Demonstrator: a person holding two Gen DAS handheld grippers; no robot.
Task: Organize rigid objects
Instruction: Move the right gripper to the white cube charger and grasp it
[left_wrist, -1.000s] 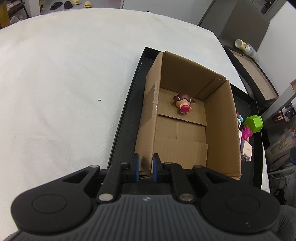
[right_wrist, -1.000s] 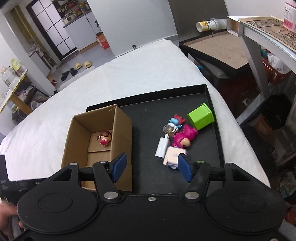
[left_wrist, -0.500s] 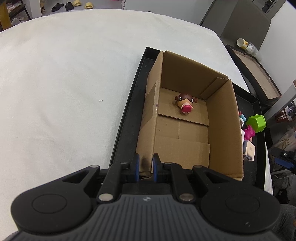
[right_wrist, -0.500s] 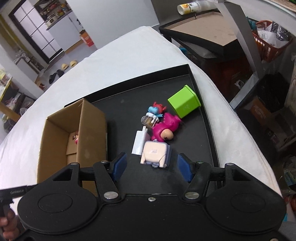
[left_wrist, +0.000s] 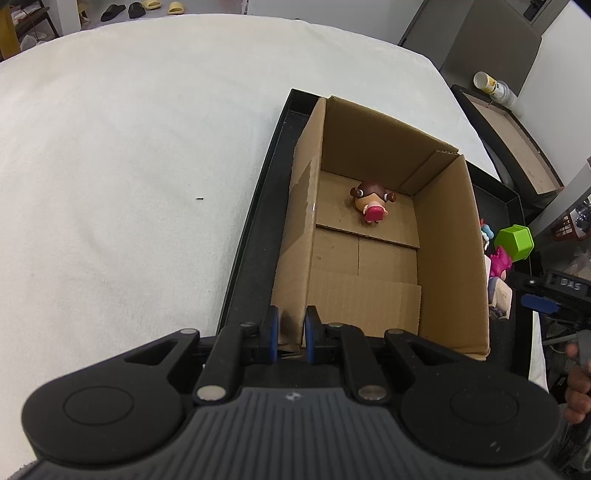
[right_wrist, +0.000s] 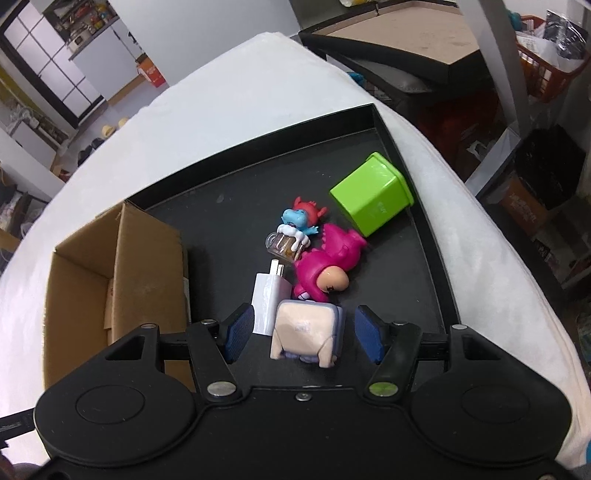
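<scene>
A cardboard box (left_wrist: 447, 236) stands open in the left part of a black tray (right_wrist: 436, 236). My left gripper (left_wrist: 291, 328) is shut on the box's near left corner wall. A small brown-and-pink figurine (left_wrist: 371, 201) lies inside the box. In the right wrist view, my right gripper (right_wrist: 302, 334) is open, and a beige boxy toy (right_wrist: 304, 326) sits between its fingers with a gap on each side. Beyond it lie a white charger (right_wrist: 267, 293), a magenta figure (right_wrist: 328, 262), a small blue-and-red figure (right_wrist: 301, 218) and a green cube container (right_wrist: 371, 194).
The tray rests on a white-covered table (left_wrist: 129, 166). The cardboard box (right_wrist: 122, 266) stands left of the toys. A second dark tray with a brown inside (right_wrist: 413, 40) and shelving stand off the table's far right. A hand (left_wrist: 578, 384) shows at the right edge.
My right gripper has come down and closer to the toys, so the beige toy now sits between its fingers. The left gripper has kept still on the box wall.
</scene>
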